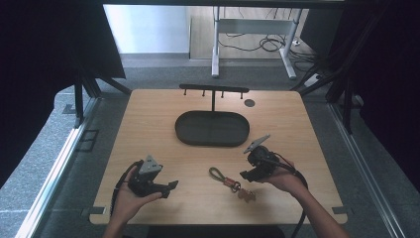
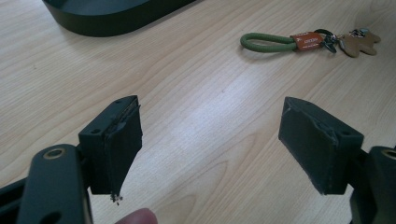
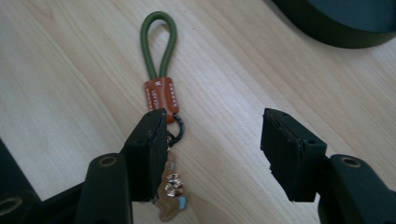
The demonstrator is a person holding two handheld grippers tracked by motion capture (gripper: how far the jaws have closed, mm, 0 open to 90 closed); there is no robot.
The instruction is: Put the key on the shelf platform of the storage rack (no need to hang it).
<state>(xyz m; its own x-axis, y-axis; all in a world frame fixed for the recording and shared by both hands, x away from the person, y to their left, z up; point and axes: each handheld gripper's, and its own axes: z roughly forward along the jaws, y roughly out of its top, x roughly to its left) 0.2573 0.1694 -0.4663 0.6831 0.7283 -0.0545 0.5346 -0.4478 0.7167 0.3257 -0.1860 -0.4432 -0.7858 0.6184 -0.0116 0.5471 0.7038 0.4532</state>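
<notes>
While the keychain (image 1: 232, 181) is lying flat on the wooden table (image 1: 148, 129) in the high view, nothing is yet lifted, so the work is looking barely begun: the dark oval tray (image 1: 212, 128) is sitting bare under its black peg rack (image 1: 213, 89), and the pick-up and any placing are still waiting. The right gripper (image 1: 246, 175) is hovering just beside the keychain's charm end, near the table's front edge, while the left gripper (image 1: 172, 187) is resting well apart, held low in the person's left hand (image 1: 130, 197).

In the left gripper view, the left gripper (image 2: 208, 149) is standing wide open with only bare wood between its jaws; the keychain (image 2: 308, 42) is lying far ahead and to the right, its green cord loop (image 2: 266, 42) pointing toward the tray (image 2: 107, 16).

In the right gripper view, the right gripper (image 3: 212, 156) is standing partly open and gripping nothing. The keychain (image 3: 161, 98) is not sitting between the jaws: its ring and brown charm (image 3: 172, 198) are lying by the left jaw, partly tucked under it, whether touching I cannot tell, and the loop is stretching away ahead. By my reading, the gripper is needing a sideways shift before closing.
</notes>
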